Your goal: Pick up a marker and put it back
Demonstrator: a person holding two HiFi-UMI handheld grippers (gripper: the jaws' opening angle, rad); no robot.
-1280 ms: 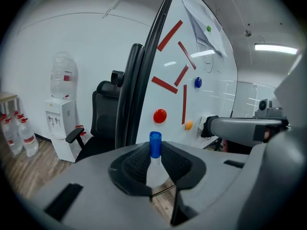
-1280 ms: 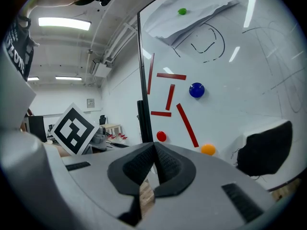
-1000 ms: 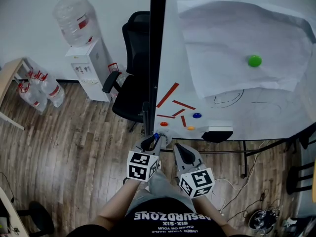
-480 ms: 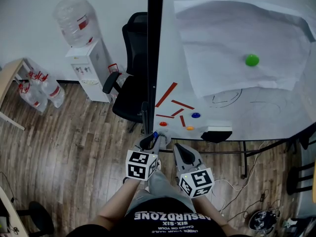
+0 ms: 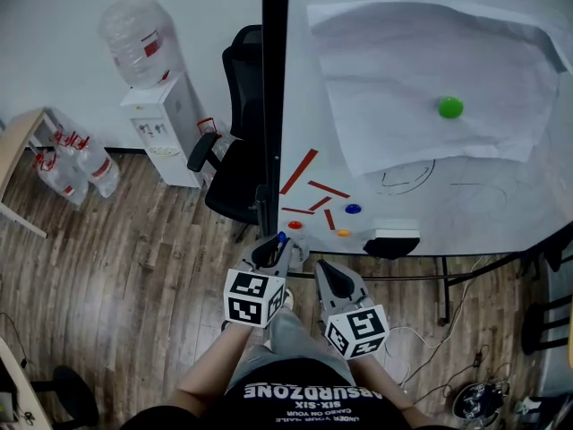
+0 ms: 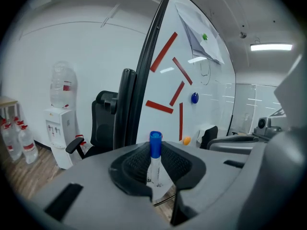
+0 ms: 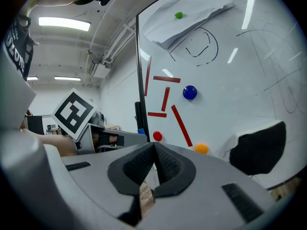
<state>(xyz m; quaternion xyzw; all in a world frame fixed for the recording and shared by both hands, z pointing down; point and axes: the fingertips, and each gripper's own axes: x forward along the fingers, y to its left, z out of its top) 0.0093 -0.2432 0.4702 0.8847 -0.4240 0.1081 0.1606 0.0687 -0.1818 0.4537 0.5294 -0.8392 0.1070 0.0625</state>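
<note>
A marker with a blue cap (image 6: 155, 144) and a pale body stands upright between the pads of my left gripper (image 6: 154, 153), which is shut on it. In the head view that left gripper (image 5: 272, 253) is just below the whiteboard's (image 5: 466, 195) lower left corner, and the blue cap (image 5: 282, 237) pokes out ahead of it. My right gripper (image 5: 328, 277) is beside it on the right, lower and clear of the board. Its jaws (image 7: 154, 146) are shut with nothing between them. The left gripper's marker cube (image 7: 74, 113) shows in the right gripper view.
On the board are several red strips (image 5: 301, 171), blue (image 5: 353, 210), red (image 5: 295, 225), orange (image 5: 344, 233) and green (image 5: 450, 107) magnets, a paper sheet (image 5: 421, 79) and a black eraser (image 5: 394, 238). The board's black post (image 5: 271, 106), an office chair (image 5: 235, 150) and a water dispenser (image 5: 161, 124) stand left.
The left gripper has crept slightly forward toward the board with the marker still in it. The right gripper has stayed put. The head view has drifted a little.
</note>
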